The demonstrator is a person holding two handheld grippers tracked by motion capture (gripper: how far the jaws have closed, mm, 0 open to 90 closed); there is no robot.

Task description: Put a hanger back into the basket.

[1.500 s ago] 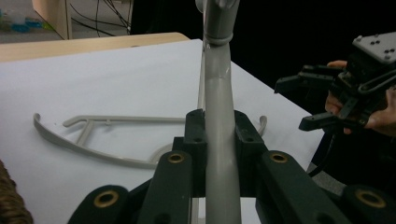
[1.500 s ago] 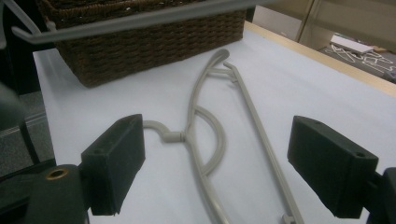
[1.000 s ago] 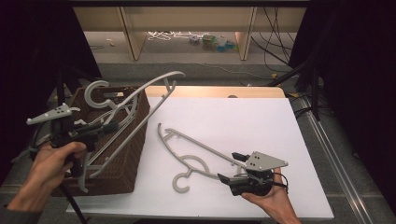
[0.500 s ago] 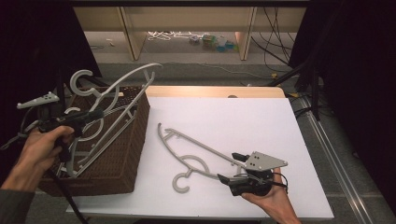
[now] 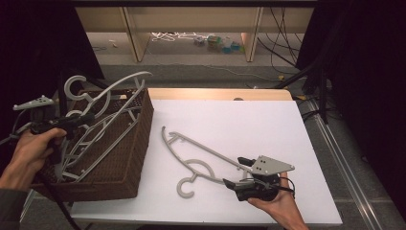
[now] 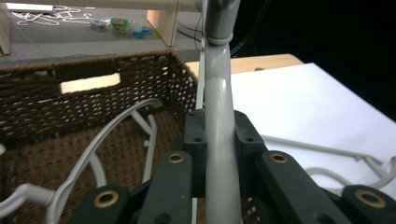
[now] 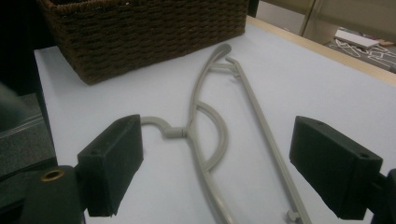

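My left gripper (image 5: 89, 117) (image 6: 219, 140) is shut on the bar of a grey plastic hanger (image 5: 119, 84) (image 6: 218, 60), which it holds tilted over the brown wicker basket (image 5: 125, 158) (image 6: 46, 107) at the table's left. More grey hangers (image 5: 84, 146) (image 6: 105, 140) lie inside the basket. Another grey hanger (image 5: 201, 154) (image 7: 212, 116) lies flat on the white tabletop. My right gripper (image 5: 242, 172) (image 7: 224, 158) rests low at that hanger's near end, jaws wide open with the hanger ahead of them, untouched.
The white board (image 5: 249, 124) covers the table, with its front edge near my right hand. Wooden shelf legs (image 5: 134, 33) stand beyond the table, with several loose items (image 5: 218, 43) on the floor. Black stands and cables (image 5: 316, 72) stand at the right.
My left hand has carried the held hanger leftward and a little lower over the basket. The right gripper and the hanger on the table have stayed put.
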